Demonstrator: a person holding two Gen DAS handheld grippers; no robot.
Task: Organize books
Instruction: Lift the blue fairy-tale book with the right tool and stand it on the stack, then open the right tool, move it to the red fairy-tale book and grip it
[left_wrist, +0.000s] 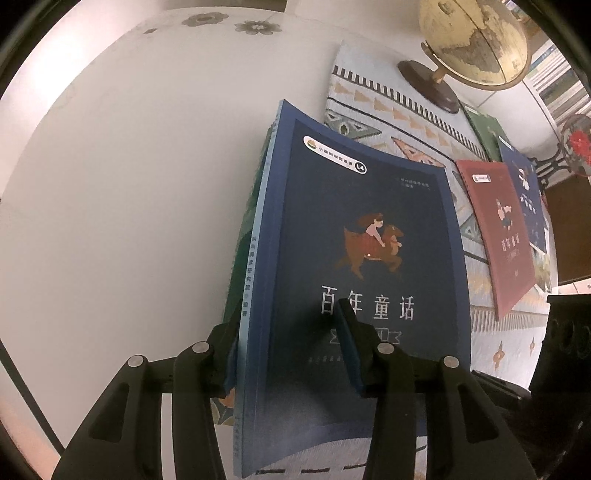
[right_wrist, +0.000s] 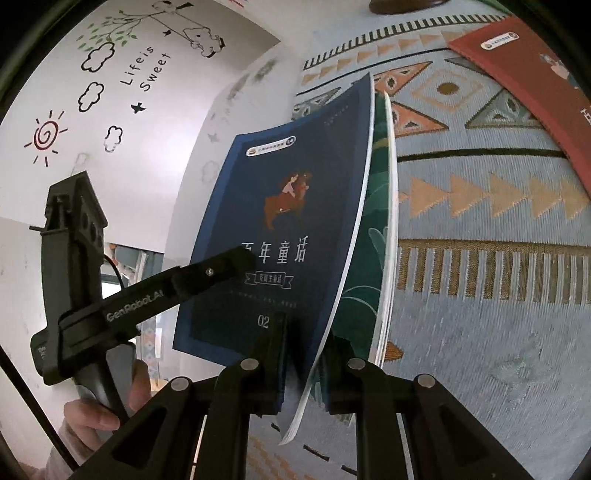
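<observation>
Books: we hold a dark blue one (left_wrist: 369, 240) and a green one (right_wrist: 373, 236) upright together, long axis pointing away. Left hand-held gripper (left_wrist: 291, 354) clamps both near the spine; right hand-held gripper (right_wrist: 304, 365) pinches the page edge, above the patterned cloth (right_wrist: 480, 295)

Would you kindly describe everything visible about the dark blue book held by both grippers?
The dark blue book is a thin, glossy paperback with a girl riding a brown animal, white Chinese title and "02". It stands near upright, cover bowed, beside a green leaf-patterned book, above the patterned cloth. The left gripper and right gripper clamp them together.
</observation>
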